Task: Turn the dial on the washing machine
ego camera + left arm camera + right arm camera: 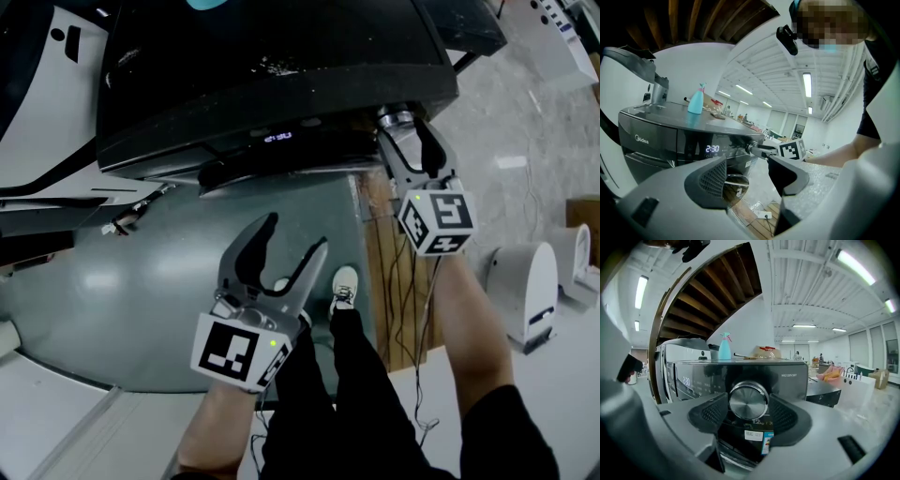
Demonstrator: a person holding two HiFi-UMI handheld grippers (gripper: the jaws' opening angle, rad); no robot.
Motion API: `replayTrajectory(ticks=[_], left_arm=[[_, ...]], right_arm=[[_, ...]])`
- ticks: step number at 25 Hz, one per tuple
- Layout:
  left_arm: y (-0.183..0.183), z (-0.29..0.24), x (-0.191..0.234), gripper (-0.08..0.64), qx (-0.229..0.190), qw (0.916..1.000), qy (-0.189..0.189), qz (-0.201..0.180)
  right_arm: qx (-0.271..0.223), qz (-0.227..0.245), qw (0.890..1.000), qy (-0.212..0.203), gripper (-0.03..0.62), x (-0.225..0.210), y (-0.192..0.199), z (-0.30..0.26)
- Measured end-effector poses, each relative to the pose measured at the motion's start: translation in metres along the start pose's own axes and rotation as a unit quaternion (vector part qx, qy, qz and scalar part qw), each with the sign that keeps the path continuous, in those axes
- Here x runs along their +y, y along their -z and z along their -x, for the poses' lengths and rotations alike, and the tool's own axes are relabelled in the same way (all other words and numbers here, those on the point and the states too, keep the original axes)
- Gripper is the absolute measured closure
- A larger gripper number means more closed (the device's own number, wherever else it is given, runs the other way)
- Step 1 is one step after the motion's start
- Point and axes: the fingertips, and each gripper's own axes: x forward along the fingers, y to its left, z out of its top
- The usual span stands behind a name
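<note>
Atop the washing machine (787, 376) stands a spray bottle (724, 348); right gripper (409, 141) jaws pinch the dial (748, 401), left gripper (295, 234) jaws spread.

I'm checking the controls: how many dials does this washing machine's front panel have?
1. The dial sits near the right end of the control panel, between the right gripper's jaws. No other dial shows in any view.

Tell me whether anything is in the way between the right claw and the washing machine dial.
Nothing visible is. The dial already sits between the jaws of the right claw, which look pressed against its sides, with no other object in between.
</note>
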Motion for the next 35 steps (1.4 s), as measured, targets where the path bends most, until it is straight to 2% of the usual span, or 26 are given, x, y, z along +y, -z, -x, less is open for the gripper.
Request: replayTrajectory(ticks=[3,6,13,15,17,22,25,30,33,35], left_arm=[[0.004,0.0,0.0,0.3,0.012,0.9999,0.001,0.0],[-0.001,0.0,-0.001,0.299,-0.003,1.0,0.003,-0.002],[-0.002,-0.001,-0.001,0.301,-0.004,1.0,0.004,0.0],[-0.002,0.0,-0.001,0.3,-0.003,1.0,0.003,0.001],[0.0,0.0,0.0,0.301,0.002,1.0,0.002,0.002],[-0.002,0.0,0.0,0.299,-0.006,1.0,0.003,0.003],[-0.002,-0.001,0.0,0.301,-0.007,1.0,0.003,0.005],[-0.002,-0.003,0.0,0.301,-0.008,0.9999,0.003,0.006],[-0.002,-0.004,0.001,0.301,-0.008,0.9999,0.002,0.006],[-0.002,-0.005,0.001,0.301,-0.007,1.0,0.002,0.006]], right_arm=[[0.0,0.004,1.0,0.002,0.313,0.0,0.0,0.001],[0.0,0.008,1.0,0.002,0.313,0.0,0.0,0.001],[0.001,0.037,0.999,0.002,0.31,0.002,-0.002,0.001],[0.003,0.066,0.998,0.006,0.31,0.004,-0.003,0.001],[0.01,0.117,0.993,0.014,0.31,0.007,-0.004,0.001],[0.035,0.261,0.964,0.039,0.314,0.012,-0.001,0.001],[0.036,0.294,0.954,0.039,0.319,0.015,0.001,-0.001],[0.033,0.271,0.961,0.042,0.327,0.014,0.001,-0.001],[0.024,0.222,0.974,0.035,0.328,0.013,-0.001,-0.002],[0.014,0.163,0.986,0.02,0.328,0.011,-0.003,-0.002]])
